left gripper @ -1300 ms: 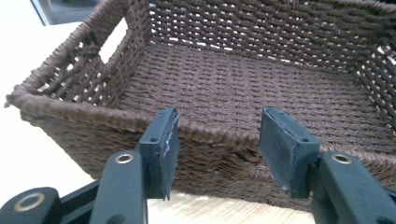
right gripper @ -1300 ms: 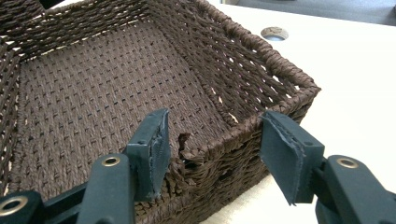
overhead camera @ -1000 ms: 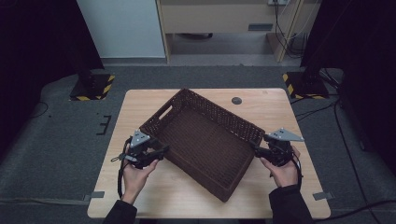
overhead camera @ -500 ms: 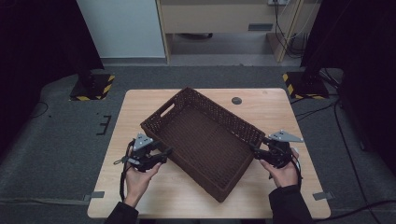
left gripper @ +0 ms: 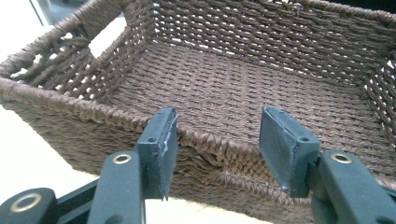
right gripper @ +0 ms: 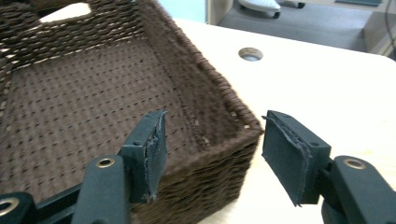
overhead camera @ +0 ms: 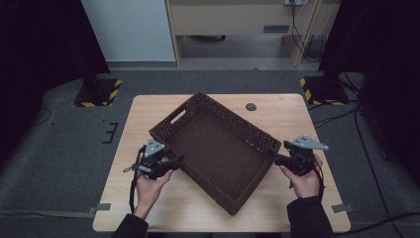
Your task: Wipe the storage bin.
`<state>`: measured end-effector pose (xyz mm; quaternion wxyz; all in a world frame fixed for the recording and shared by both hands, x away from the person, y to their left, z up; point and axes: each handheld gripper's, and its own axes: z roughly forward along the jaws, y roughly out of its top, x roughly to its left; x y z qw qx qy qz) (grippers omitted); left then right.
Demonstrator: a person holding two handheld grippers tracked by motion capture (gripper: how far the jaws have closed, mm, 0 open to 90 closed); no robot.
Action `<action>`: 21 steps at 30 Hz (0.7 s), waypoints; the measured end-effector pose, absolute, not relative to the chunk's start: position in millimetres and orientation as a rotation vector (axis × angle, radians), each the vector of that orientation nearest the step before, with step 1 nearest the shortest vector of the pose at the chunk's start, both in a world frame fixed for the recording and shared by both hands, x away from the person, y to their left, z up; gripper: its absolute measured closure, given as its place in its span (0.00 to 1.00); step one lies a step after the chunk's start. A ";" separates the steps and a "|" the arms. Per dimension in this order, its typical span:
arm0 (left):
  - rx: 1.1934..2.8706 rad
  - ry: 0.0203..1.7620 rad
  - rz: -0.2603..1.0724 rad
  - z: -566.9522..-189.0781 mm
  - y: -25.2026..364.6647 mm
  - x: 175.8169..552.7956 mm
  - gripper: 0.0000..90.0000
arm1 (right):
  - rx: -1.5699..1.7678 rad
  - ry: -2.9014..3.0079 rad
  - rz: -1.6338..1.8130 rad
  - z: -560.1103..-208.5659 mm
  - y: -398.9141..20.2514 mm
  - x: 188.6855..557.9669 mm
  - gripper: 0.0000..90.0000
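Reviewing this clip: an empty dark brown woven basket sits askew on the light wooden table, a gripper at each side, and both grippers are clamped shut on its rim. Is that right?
Not quite. The basket is empty and askew on the table, but the left gripper and right gripper both stand open, pads apart and off the rim, as the two gripper views show.

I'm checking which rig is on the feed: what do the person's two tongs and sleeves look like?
Both are black hand-held tools. The left tongs and right tongs each carry a grey three-cornered plate on top. A black cable loops from the left one. Up close, each jaw is a black bar with brass-coloured rivets and a dark, rectangular pad, frayed at the edges. Both sleeves are dark.
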<state>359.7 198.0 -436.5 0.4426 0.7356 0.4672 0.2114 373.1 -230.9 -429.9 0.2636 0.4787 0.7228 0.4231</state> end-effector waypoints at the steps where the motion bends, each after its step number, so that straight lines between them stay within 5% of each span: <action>1: 1.825 1.158 0.531 -436.6 198.0 360.4 0.50 | 1.294 1.944 1.135 -431.5 -231.7 374.9 0.43; 21: 1.813 1.172 0.491 -435.1 195.7 354.3 0.48 | 1.339 2.061 1.191 -443.5 -228.4 375.9 0.50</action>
